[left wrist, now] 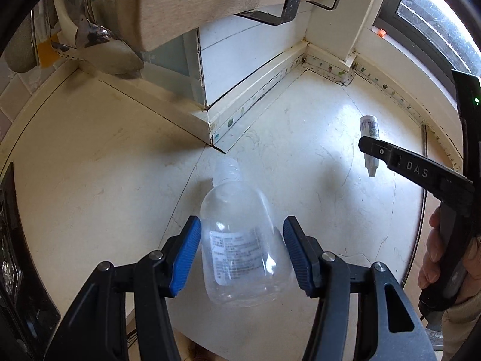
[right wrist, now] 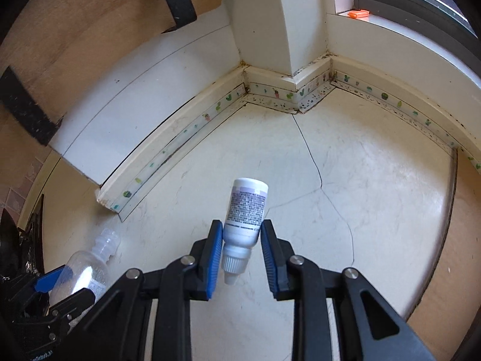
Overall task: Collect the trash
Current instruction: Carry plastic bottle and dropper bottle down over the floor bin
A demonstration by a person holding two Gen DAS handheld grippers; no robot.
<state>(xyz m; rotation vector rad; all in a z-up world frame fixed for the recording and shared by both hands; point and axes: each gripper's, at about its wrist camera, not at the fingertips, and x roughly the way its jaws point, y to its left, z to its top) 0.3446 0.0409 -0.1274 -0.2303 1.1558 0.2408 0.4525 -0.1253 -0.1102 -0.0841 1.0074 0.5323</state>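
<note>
A clear empty plastic bottle with a printed label lies on the cream floor, neck pointing away. My left gripper straddles its body with both blue pads touching its sides. The bottle also shows in the right wrist view, low left. A small white dropper bottle with a purple-grey label lies with its cap toward me. My right gripper is closed on its lower body, pads against both sides. The dropper bottle and the right gripper's finger show in the left wrist view.
The cream tile floor has hairline cracks. A white skirting with cactus tape runs along a wall corner ahead. A wooden bench with black metal legs stands above. A window is at right. Dark objects sit at far left.
</note>
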